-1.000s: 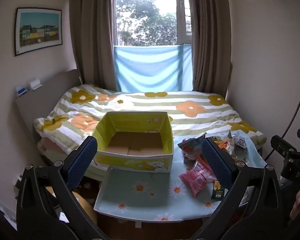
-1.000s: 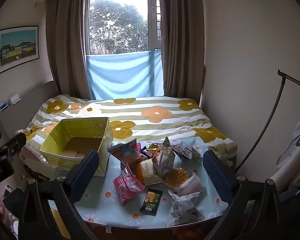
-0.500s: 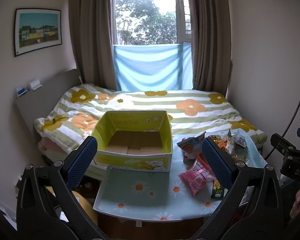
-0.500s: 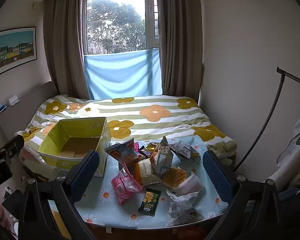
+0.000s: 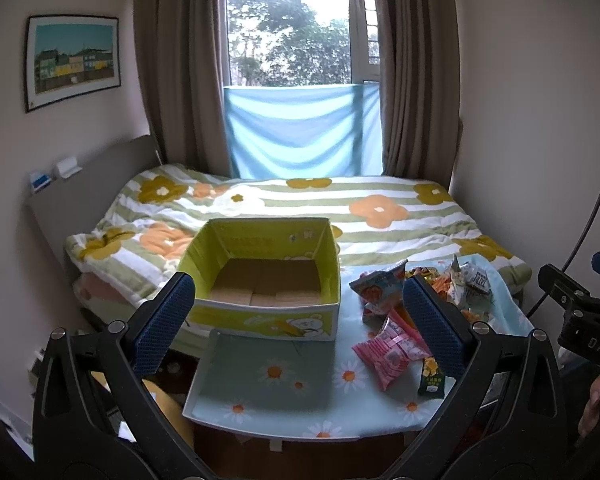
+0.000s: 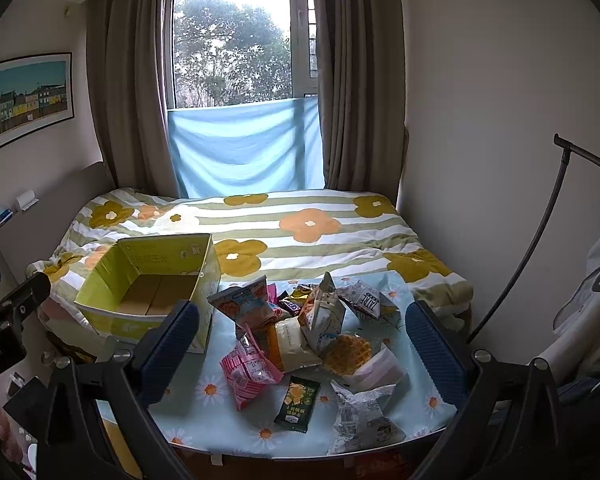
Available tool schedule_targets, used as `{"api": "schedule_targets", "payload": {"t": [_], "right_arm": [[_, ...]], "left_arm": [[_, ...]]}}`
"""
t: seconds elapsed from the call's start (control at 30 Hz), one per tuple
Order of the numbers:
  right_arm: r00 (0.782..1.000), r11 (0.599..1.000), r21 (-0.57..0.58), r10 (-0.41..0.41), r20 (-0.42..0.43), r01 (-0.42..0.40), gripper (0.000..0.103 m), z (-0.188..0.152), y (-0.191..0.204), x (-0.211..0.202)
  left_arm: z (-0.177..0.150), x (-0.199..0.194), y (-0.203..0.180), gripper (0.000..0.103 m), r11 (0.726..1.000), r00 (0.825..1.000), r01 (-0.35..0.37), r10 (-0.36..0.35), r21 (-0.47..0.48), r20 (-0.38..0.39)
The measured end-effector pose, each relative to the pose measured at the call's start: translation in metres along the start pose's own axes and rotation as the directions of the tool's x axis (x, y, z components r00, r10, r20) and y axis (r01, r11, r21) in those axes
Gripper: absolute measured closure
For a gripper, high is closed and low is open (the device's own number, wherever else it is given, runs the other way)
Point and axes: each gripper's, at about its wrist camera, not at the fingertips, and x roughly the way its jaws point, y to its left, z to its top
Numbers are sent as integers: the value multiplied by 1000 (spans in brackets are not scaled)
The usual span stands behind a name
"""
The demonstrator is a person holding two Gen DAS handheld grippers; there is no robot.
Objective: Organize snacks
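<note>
An empty yellow-green cardboard box (image 5: pixel 268 276) (image 6: pixel 156 280) stands on the left of a small table (image 5: pixel 268 404) (image 6: pixel 204 412) with a daisy-print cloth. A heap of snack packets (image 6: pixel 316 324) (image 5: pixel 404 320) lies on the table's right half: a pink bag (image 6: pixel 246 372) (image 5: pixel 388 354), a small dark green packet (image 6: pixel 298 398) (image 5: pixel 432 378), a round waffle (image 6: pixel 348 354), and silver-white wrappers (image 6: pixel 360 416). My left gripper (image 5: pixel 300 328) hovers open in front of the box, holding nothing. My right gripper (image 6: pixel 304 356) hovers open over the heap, also holding nothing.
A bed (image 6: pixel 300 232) with a flower-striped duvet lies right behind the table, below a curtained window (image 6: pixel 236 48). A black stand pole (image 6: pixel 540 240) leans at the right wall. Bare cloth shows in front of the box.
Both views have drifted slightly; the right gripper has edged a little closer to the snack heap. Both grippers stay open and nothing on the table has moved.
</note>
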Motion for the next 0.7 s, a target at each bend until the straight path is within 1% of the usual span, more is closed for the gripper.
{"api": "schedule_targets", "payload": {"t": [0.2,0.7], "right_arm": [[1000,1000,0,1,-1,-1,0,0,0,0],[1000,1000,3,2,-4,-2,0,0,1,0]], "left_arm": [[-3,2,-7,0,1000,1000,1,-1,7,-4],[-3,4,-11,0,1000,1000,5,-5,5,-9]]}}
